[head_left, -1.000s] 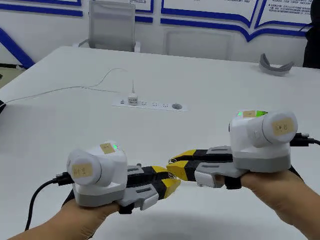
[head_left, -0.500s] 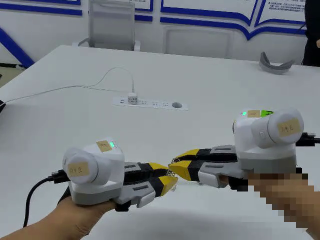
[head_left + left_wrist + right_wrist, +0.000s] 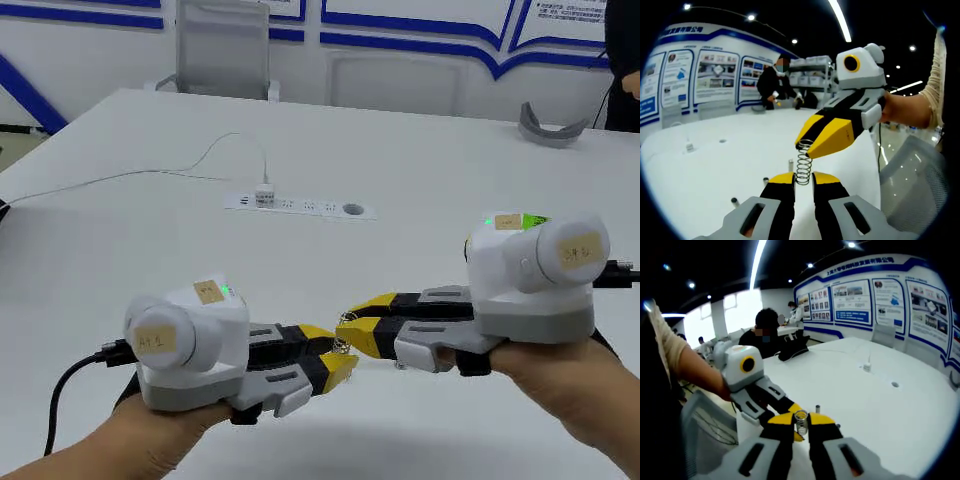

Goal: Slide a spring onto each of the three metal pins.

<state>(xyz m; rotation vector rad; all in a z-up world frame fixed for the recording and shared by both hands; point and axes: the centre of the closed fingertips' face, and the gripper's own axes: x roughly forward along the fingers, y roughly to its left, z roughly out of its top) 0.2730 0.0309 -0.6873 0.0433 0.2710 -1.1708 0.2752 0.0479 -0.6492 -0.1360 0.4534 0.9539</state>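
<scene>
White counter (image 3: 420,170) runs back to a blue-trimmed wall (image 3: 400,75). A power strip (image 3: 300,208) lies on it at about 12 o'clock from the grippers, and a thin cable (image 3: 150,178) trails off toward 9 o'clock. At the near edge the left gripper (image 3: 340,357) points toward 3 o'clock. It meets the right gripper (image 3: 346,330), which points toward 9 o'clock, and their yellow tips almost touch.

The spring (image 3: 803,164) sits between the two, held up off the counter. In the left gripper view it stands upright. Its lower end is pinched between the left gripper's jaws, which are drawn in to the coil's width. The right gripper reaches in from 1 o'clock and clamps the upper end. In the right gripper view the coil shows end-on, nipped between that gripper's jaw tips.

Three metal pins (image 3: 766,180) stand upright on the counter beyond the left gripper's jaws. Their row starts just beside the spring at 9 o'clock and runs down toward 8 o'clock, apart from the coil.
</scene>
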